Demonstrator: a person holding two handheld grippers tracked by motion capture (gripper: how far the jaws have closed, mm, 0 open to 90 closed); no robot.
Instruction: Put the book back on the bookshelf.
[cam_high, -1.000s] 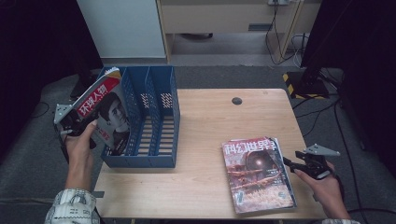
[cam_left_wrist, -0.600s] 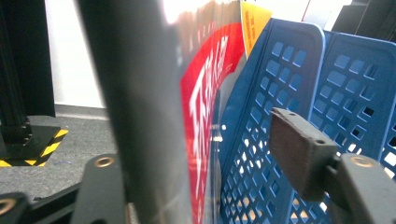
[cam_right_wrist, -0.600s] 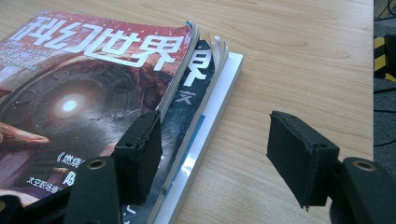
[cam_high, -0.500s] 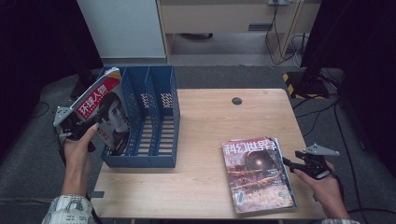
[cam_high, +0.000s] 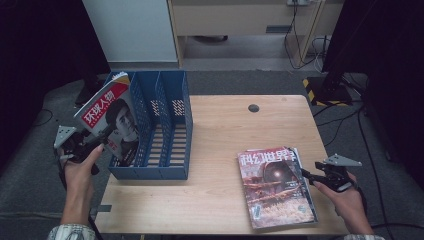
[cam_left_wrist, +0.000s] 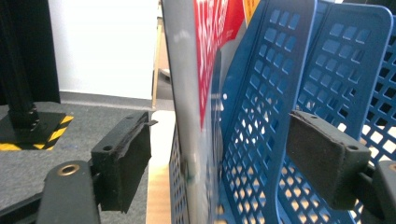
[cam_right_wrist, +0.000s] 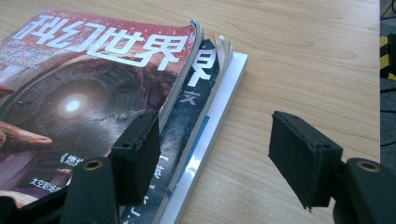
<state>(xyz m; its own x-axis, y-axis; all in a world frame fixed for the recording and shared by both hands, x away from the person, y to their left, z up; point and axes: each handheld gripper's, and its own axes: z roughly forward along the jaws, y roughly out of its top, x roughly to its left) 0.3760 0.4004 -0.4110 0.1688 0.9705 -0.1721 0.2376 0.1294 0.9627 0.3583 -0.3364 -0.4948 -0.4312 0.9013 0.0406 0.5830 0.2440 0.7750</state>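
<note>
A magazine (cam_high: 111, 117) with a red title band and a portrait cover stands tilted in the leftmost slot of the blue file holder (cam_high: 167, 132). My left gripper (cam_high: 102, 136) is at its lower left edge. In the left gripper view my left gripper (cam_left_wrist: 219, 168) is open, its jaws wide apart, with the magazine (cam_left_wrist: 187, 93) and a blue mesh wall (cam_left_wrist: 266, 107) between them, touching neither pad. A stack of magazines (cam_high: 275, 187) lies flat at the front right. My right gripper (cam_high: 306, 175) is open at the stack's right edge; in the right gripper view my right gripper (cam_right_wrist: 215, 154) straddles that edge (cam_right_wrist: 205, 126).
The wooden table (cam_high: 225, 135) has a dark round grommet (cam_high: 253, 107) near its far edge. The file holder's two right slots hold nothing. A white cabinet (cam_high: 135, 30) and a yellow-black striped stand base (cam_high: 315, 85) stand on the floor beyond the table.
The left hand and gripper have shifted slightly down beside the magazine, which stays leaning in the holder. The right gripper and the stack have not moved.
</note>
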